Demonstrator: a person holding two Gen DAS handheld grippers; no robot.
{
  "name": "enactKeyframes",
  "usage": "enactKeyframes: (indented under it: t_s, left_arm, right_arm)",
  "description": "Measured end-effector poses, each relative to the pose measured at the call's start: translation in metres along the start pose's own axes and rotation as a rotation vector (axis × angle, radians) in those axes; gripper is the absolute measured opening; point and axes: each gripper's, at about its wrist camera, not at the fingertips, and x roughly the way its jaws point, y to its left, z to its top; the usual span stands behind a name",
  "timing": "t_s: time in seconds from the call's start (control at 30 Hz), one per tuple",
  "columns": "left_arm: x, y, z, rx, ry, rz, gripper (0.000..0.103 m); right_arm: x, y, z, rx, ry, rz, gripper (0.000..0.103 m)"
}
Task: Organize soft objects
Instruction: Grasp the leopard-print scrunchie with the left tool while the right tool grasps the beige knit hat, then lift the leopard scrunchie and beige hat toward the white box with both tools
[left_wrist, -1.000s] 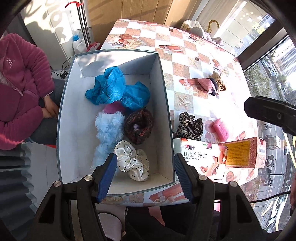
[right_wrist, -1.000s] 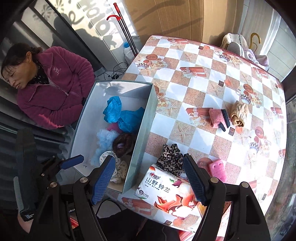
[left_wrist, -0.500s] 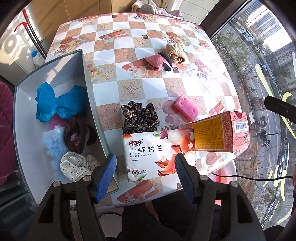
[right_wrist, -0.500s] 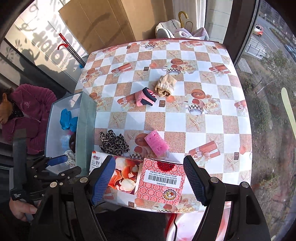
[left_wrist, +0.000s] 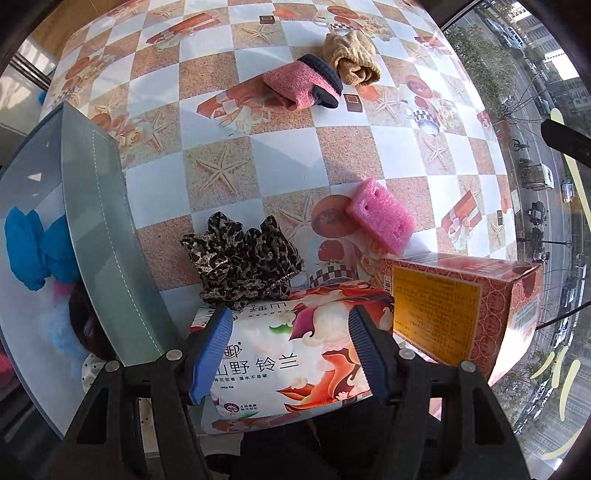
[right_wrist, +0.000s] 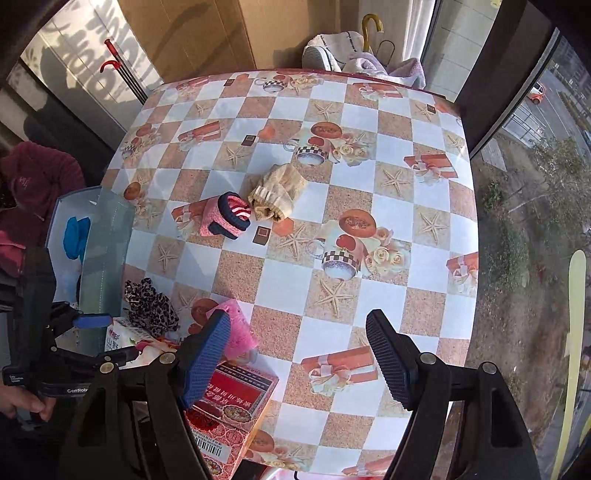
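the left tongs (left_wrist: 288, 350) are spread wide and hold nothing, hanging over the tissue pack (left_wrist: 291, 354) at the table's near edge. the right tongs (right_wrist: 297, 354) gape too, empty, above bare table (right_wrist: 369, 221) near the near edge.

the soft things yet to be put away lie loose on the table: a leopard scrunchie (left_wrist: 240, 262) touching the tissue pack's far side, just beside the wall of the storage box (left_wrist: 107, 236) at the left edge; a pink sponge (left_wrist: 380, 218) near the red carton (left_wrist: 461, 306); a pink sock roll (left_wrist: 301, 86) and a tan sock roll (left_wrist: 352, 61) touching each other toward the middle. blue cloths (left_wrist: 33, 247) and other soft pieces already lie in the box.

the likely next target is the scrunchie, and the risk is crowding: it sits wedged between pack and box wall, so a finger could land on the pack and shove it off the near edge, or snag only a fold of fabric that slips out over the box wall. the sponge may squash and spring free.
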Motion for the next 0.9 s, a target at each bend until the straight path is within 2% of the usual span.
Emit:
enactKeyframes:
  t_s: [0.17, 0.3, 0.43, 0.63, 0.67, 0.73, 0.77, 0.8, 0.83, 0.87, 0.9]
  left_arm:
    - [0.023, 0.003, 0.022, -0.027, 0.058, 0.059, 0.071]
    - [0.04, 0.004, 0.031, -0.015, 0.09, 0.126, 0.071]
    - [0.051, 0.011, 0.037, -0.057, 0.112, 0.098, 0.071]
    - [0.071, 0.021, 0.037, -0.067, 0.137, 0.095, 0.071]
    - [0.074, 0.023, 0.037, -0.071, 0.139, 0.087, 0.069]
    - [0.078, 0.026, 0.036, -0.076, 0.149, 0.051, 0.045]
    - [0.078, 0.028, 0.036, -0.084, 0.147, 0.032, 0.038]
    - [0.077, 0.03, 0.035, -0.087, 0.136, 0.022, 0.03]
    - [0.075, 0.031, 0.035, -0.087, 0.128, 0.007, 0.026]
    - [0.072, 0.032, 0.034, -0.085, 0.123, -0.001, 0.021]
    - [0.07, 0.032, 0.033, -0.081, 0.116, -0.001, 0.021]
  right_arm:
    - [0.044, -0.007, 0.042, 0.05, 0.015, 0.061, 0.077]
    - [0.082, -0.002, 0.073, 0.052, 0.036, 0.061, 0.077]
    - [0.112, -0.003, 0.098, 0.103, 0.049, 0.09, 0.077]
    - [0.159, 0.004, 0.122, 0.124, 0.118, 0.067, 0.076]
    - [0.168, 0.008, 0.124, 0.111, 0.143, 0.059, 0.073]
    - [0.184, 0.013, 0.122, 0.087, 0.192, 0.059, 0.035]
    - [0.187, 0.013, 0.12, 0.096, 0.207, 0.073, 0.034]
    - [0.184, 0.011, 0.118, 0.109, 0.194, 0.088, 0.023]
    - [0.179, 0.01, 0.116, 0.107, 0.177, 0.103, 0.016]
    - [0.173, 0.009, 0.114, 0.096, 0.164, 0.11, 0.016]
    - [0.167, 0.008, 0.111, 0.082, 0.15, 0.105, 0.016]
